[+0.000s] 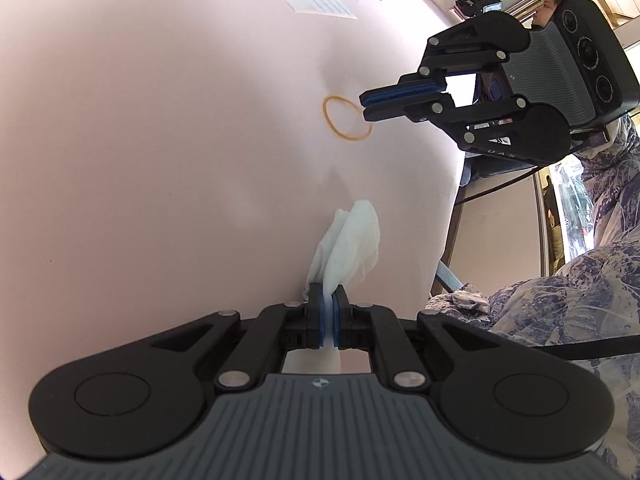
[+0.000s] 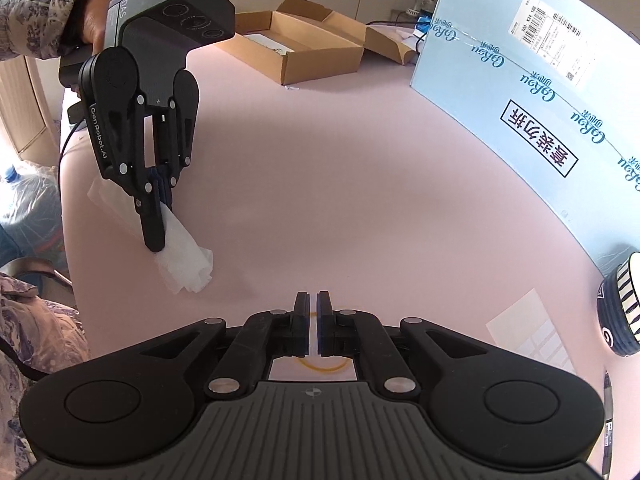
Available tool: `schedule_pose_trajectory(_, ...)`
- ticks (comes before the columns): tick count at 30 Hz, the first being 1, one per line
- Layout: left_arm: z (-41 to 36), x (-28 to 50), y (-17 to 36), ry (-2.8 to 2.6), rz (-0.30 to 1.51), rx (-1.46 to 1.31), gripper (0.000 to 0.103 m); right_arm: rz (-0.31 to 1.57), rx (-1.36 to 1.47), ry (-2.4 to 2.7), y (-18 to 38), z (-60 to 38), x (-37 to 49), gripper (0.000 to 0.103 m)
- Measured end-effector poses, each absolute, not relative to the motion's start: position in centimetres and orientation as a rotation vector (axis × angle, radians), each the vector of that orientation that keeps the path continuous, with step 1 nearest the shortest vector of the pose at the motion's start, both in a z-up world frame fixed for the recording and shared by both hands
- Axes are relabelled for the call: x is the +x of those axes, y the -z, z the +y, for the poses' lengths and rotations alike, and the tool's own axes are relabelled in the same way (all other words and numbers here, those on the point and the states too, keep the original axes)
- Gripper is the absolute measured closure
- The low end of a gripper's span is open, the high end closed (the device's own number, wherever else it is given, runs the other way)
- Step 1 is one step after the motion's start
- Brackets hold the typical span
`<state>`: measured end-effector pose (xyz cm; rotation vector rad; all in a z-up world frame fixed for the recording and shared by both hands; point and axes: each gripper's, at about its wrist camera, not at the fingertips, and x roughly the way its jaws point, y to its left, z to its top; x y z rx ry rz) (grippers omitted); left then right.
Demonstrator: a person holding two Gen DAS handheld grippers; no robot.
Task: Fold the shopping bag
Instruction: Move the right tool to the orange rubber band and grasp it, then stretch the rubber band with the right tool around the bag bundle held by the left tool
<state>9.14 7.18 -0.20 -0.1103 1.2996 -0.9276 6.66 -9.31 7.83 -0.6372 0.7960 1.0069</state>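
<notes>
Bag: one white crinkled plastic shopping bag (image 1: 352, 240), already rolled into a compact bundle, end resting on the pink counter (image 1: 160, 140).
Left claw (image 1: 329, 312): clamped on the bundle.
Right claw (image 2: 313, 312): nearly closed, pinching one tan rubber band (image 1: 346, 118).
Advice: likely binding; keep the bundle squeezed tight.

The left gripper (image 2: 160, 216) bears "GenRobot.AI" along its arm and "DAS" on its housing. Right of it, the pale blue carton (image 2: 520, 92) repeats "Gabu", with boxed Chinese characters and an unreadable barcode label.
</notes>
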Motion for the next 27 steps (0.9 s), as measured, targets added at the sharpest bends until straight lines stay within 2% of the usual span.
schedule_pose_trajectory(1, 7.2, 9.0, 0.2, 0.924, 1.296, -0.109, 0.097, 0.801, -0.644, -1.015, -7.8, -9.3, 6.4, 0.101)
schedule_pose_trajectory(3, 7.3, 9.2, 0.2, 0.923, 1.295, -0.110, 0.097, 0.813, -0.686, -1.028, -8.0, -10.0, 6.4, 0.092)
schedule_pose_trajectory(4, 7.5, 9.3, 0.2, 0.924, 1.295, -0.109, 0.097, 0.816, -0.714, -1.028, -7.6, -9.9, 6.4, 0.083)
schedule_pose_trajectory(11, 7.4, 9.1, 0.1, 0.933, 1.288, -0.105, 0.097, 0.872, -0.815, -1.058, -6.0, -9.3, 6.0, 0.082)
schedule_pose_trajectory(16, 7.1, 8.9, 0.0, 0.940, 1.283, -0.102, 0.097, 0.964, -0.768, -1.049, -5.7, -8.8, 8.1, 0.081)
schedule_pose_trajectory(18, 6.8, 8.2, 0.0, 0.946, 1.281, -0.105, 0.097, 0.976, -0.769, -1.043, -5.7, -8.5, 8.1, 0.083)
schedule_pose_trajectory(23, 7.4, 7.8, 0.1, 0.943, 1.272, -0.127, 0.097, 0.976, -0.745, -1.046, -6.2, -9.0, 7.8, 0.101)
schedule_pose_trajectory(27, 7.4, 7.5, 0.4, 0.934, 1.269, -0.123, 0.097, 0.952, -0.737, -1.027, -6.4, -9.8, 7.5, 0.102)
